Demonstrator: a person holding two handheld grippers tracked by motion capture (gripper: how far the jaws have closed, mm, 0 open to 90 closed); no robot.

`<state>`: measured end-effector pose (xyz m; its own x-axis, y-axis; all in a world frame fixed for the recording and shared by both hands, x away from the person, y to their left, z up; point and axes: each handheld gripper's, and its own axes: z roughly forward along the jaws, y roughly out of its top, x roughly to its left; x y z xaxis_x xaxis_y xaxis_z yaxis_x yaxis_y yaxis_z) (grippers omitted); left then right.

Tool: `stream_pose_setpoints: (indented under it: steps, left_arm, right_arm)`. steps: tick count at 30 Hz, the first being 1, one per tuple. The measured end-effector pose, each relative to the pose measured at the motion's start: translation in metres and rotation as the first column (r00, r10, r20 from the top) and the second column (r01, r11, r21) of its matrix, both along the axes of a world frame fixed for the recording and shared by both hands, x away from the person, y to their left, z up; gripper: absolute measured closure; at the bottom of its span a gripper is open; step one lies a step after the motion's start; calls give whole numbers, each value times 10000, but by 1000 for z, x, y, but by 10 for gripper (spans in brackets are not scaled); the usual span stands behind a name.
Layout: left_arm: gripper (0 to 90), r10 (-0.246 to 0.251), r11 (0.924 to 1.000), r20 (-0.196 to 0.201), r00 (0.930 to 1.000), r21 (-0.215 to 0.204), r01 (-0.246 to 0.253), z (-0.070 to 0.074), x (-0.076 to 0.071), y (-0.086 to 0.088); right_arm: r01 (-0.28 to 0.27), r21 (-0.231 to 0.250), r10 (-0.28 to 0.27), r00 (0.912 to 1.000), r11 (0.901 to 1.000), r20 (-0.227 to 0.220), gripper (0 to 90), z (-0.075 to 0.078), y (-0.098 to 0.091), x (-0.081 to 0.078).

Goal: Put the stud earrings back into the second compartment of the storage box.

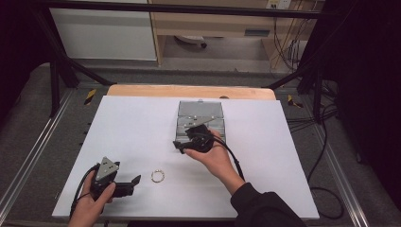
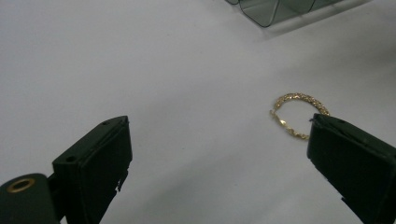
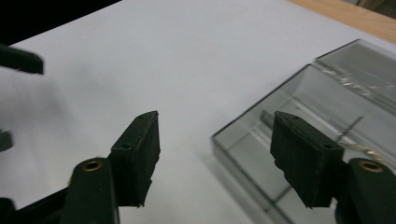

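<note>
Two tools are at work over a white sheet that covers the desk (image 1: 142,127), whose wooden edge shows along the far side. The left tool (image 1: 135,182) sits near the front left of the sheet, held low in the person's left hand (image 1: 92,201), with its grey three-cornered plate on top. In the left gripper view its jaws stand wide apart with bare white sheet between them and nothing in their grasp.

A gold ring (image 1: 157,176) of twisted, chain-like make lies flat on the sheet just beside the left tool, toward the middle of the desk. In the left gripper view the ring (image 2: 299,112) lies close to the tip of the jaw at the right of that picture, which covers part of its rim; whether the jaw touches it cannot be told.

The right tool (image 1: 182,145) is held in the person's right hand (image 1: 215,158) at the near edge of a clear, smoky-grey plastic box (image 1: 201,113) that stands open at the middle of the desk, its lid laid back. In the right gripper view the jaws stand partly open and hold nothing; the box (image 3: 299,107) lies beyond them, and one jaw overlaps its near wall. A thin gold piece (image 3: 362,149) rests inside the box near that jaw.
</note>
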<state>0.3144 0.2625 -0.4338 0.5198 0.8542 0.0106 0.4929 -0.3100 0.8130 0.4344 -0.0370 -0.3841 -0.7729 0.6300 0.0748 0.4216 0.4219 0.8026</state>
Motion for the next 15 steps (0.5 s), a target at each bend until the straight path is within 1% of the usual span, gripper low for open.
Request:
stream_pose_setpoints:
  steps: [3,6,8,9,10,11,13,14,15]
  left_arm:
    - [72,124,9999,12,9999,31,-124,0,0,1]
    - [72,181,9998,2,9998,3,-181,0,0,2]
    - [72,161,9998,-16,9999,74,-161,0,0,2]
    - [72,159,9998,-10,9999,76,-159,0,0,2]
    - [72,159,9998,-4,9999,83,-159,0,0,2]
    - [72,195,9998,23,9998,43,-195,0,0,2]
    - [72,206,9998,29,9998,58,-207,1,0,2]
    - [72,220,9997,28,9998,62,-220,1,0,3]
    - [72,247,9997,32,9997,59,-247,1,0,3]
  right_arm:
    - [-375,-235,373,9993,9990,-61,264,-4,11,-13]
    - [-593,-365,590,9982,9976,-105,201,-9,21,-24]
    - [-716,-440,708,9973,9965,-179,161,-13,26,-29]
    - [-716,-440,708,9973,9965,-179,161,-13,26,-29]
    - [-812,-623,798,9965,9948,-246,144,-18,31,-34]
    - [-875,-644,860,9960,9941,-258,147,-20,32,-35]
    - [-989,-613,965,9945,9932,-415,176,-25,37,-38]
    - [-989,-613,965,9945,9932,-415,176,-25,37,-38]
    - [-1061,-632,1035,9937,9924,-425,197,-28,39,-40]
